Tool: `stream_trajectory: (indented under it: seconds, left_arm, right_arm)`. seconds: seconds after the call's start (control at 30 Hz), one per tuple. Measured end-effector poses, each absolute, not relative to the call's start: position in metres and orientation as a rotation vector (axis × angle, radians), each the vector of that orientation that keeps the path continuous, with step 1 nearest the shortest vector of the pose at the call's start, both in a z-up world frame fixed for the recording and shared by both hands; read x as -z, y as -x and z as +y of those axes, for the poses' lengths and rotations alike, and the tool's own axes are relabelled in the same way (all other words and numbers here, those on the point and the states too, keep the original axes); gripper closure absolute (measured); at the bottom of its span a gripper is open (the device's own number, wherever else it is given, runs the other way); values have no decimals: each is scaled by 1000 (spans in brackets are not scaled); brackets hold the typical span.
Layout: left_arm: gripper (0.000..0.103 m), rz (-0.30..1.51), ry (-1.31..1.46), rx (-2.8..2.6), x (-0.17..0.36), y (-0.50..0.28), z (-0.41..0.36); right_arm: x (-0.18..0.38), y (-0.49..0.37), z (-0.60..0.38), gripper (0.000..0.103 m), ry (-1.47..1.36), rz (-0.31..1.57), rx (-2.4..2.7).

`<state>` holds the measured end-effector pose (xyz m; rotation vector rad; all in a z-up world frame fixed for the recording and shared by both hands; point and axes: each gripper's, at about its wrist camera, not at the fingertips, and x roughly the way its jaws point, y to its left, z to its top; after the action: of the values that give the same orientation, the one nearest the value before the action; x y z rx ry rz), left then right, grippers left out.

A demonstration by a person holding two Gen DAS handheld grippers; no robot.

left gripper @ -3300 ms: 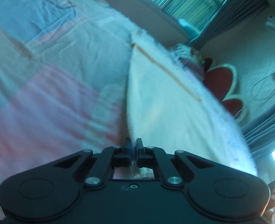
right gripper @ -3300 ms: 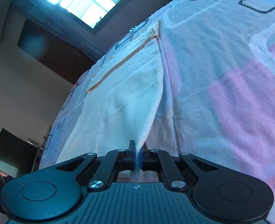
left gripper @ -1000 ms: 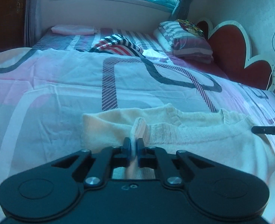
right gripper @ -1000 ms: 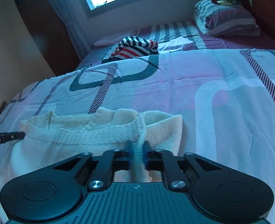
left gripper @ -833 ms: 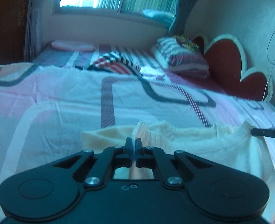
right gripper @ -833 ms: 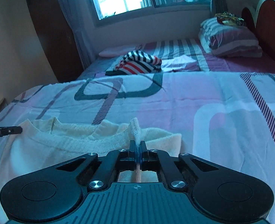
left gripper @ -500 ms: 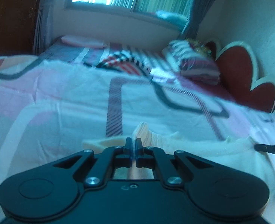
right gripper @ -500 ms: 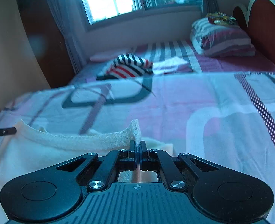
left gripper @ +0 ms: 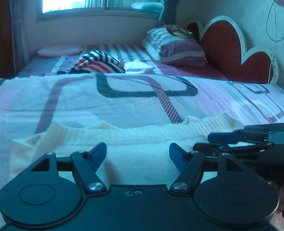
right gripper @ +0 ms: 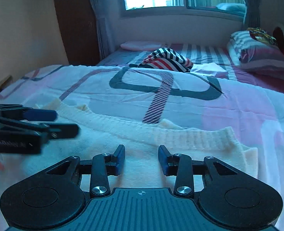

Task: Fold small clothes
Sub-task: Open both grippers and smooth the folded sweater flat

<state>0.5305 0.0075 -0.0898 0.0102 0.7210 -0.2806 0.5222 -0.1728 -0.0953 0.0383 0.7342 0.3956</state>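
Note:
A cream knitted sweater (left gripper: 142,134) lies flat on the patterned bedspread (left gripper: 122,100), its ribbed edge running across the view. My left gripper (left gripper: 137,152) hovers over it with its jaws opening; only the flat cloth shows below the gap, and no pad presses on it. In the right wrist view the same sweater (right gripper: 161,138) spreads under my right gripper (right gripper: 141,154), whose jaws are also opening and pinch nothing. Each gripper shows in the other's view: the right gripper (left gripper: 238,140) at the right edge, the left gripper (right gripper: 45,121) at the left edge.
A striped red, white and dark garment (left gripper: 99,63) lies in a heap farther up the bed. Stacked pillows (left gripper: 176,48) rest against a red heart-shaped headboard (left gripper: 228,48). A folded pink item (left gripper: 59,51) sits under the window. A dark wardrobe (right gripper: 76,19) stands at the left.
Both grippers were shut on a raised fold of the sweater; now both have let go and stand open. The fold has dropped flat, and the two grippers have come close together.

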Motion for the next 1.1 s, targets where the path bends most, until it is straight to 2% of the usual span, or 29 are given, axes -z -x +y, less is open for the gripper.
stream_trajectory:
  seconds: [0.13,0.27,0.43,0.6,0.8,0.87,0.93,1.1]
  left_arm:
    - [32,699,-30,138,105,-525,53]
    - [38,686,94,82,98,-521,94]
    - [34,635,80,143,76,-491,62]
    - [32,693,-105,212,103,-477,4]
    - [32,650,-67,239,86,-453,10]
    - [30,677,-109,235,94,-448,4]
    - [28,691,-77,222,103,-444,11]
    - [30,677,-35,131,92,-419,39]
  right_arm:
    - [100,-521,-220,65,-8,737,-192]
    - [97,-523,-258,65,-85,760,-141]
    - [71,-490,-228,65,-93,693,-259]
    - [95,-468,-173,64,37,714,-342]
    - [74,-440,-163,64,7,682,-403]
    - [85,-435,-149,64,71,730,-401]
    - [93,-433,-154,64,38,725,-386]
    - [75,-409,-179,64,-22,715,-333]
